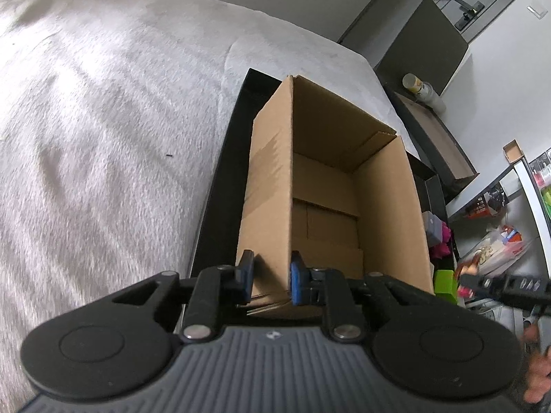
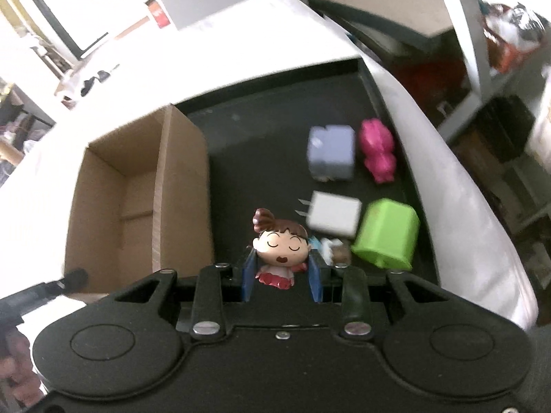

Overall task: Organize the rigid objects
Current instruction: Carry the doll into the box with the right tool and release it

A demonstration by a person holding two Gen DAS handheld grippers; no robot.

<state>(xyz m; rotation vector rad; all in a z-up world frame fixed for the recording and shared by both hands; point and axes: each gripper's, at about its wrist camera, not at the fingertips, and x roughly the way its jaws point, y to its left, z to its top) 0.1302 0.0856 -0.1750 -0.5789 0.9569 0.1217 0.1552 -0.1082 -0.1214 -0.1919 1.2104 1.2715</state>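
An open cardboard box [image 1: 330, 186] stands in a black tray [image 1: 220, 186] on a grey bed. My left gripper [image 1: 270, 275] is shut on the box's near left wall, one blue pad on each side. In the right wrist view the box [image 2: 137, 192] is at the left of the tray [image 2: 258, 130]. My right gripper [image 2: 281, 275] is shut on a small cartoon girl figurine [image 2: 280, 247], held above the tray beside the box. On the tray lie a lavender block [image 2: 331, 153], a pink toy [image 2: 377, 149], a white charger [image 2: 334, 216] and a green block [image 2: 387, 237].
The grey bedspread [image 1: 103, 120] spreads left of the tray. A dark cabinet [image 1: 423, 44] and cluttered shelves [image 1: 499, 227] stand to the right of the bed. A small pale and brown object [image 2: 335, 249] lies on the tray by the right gripper.
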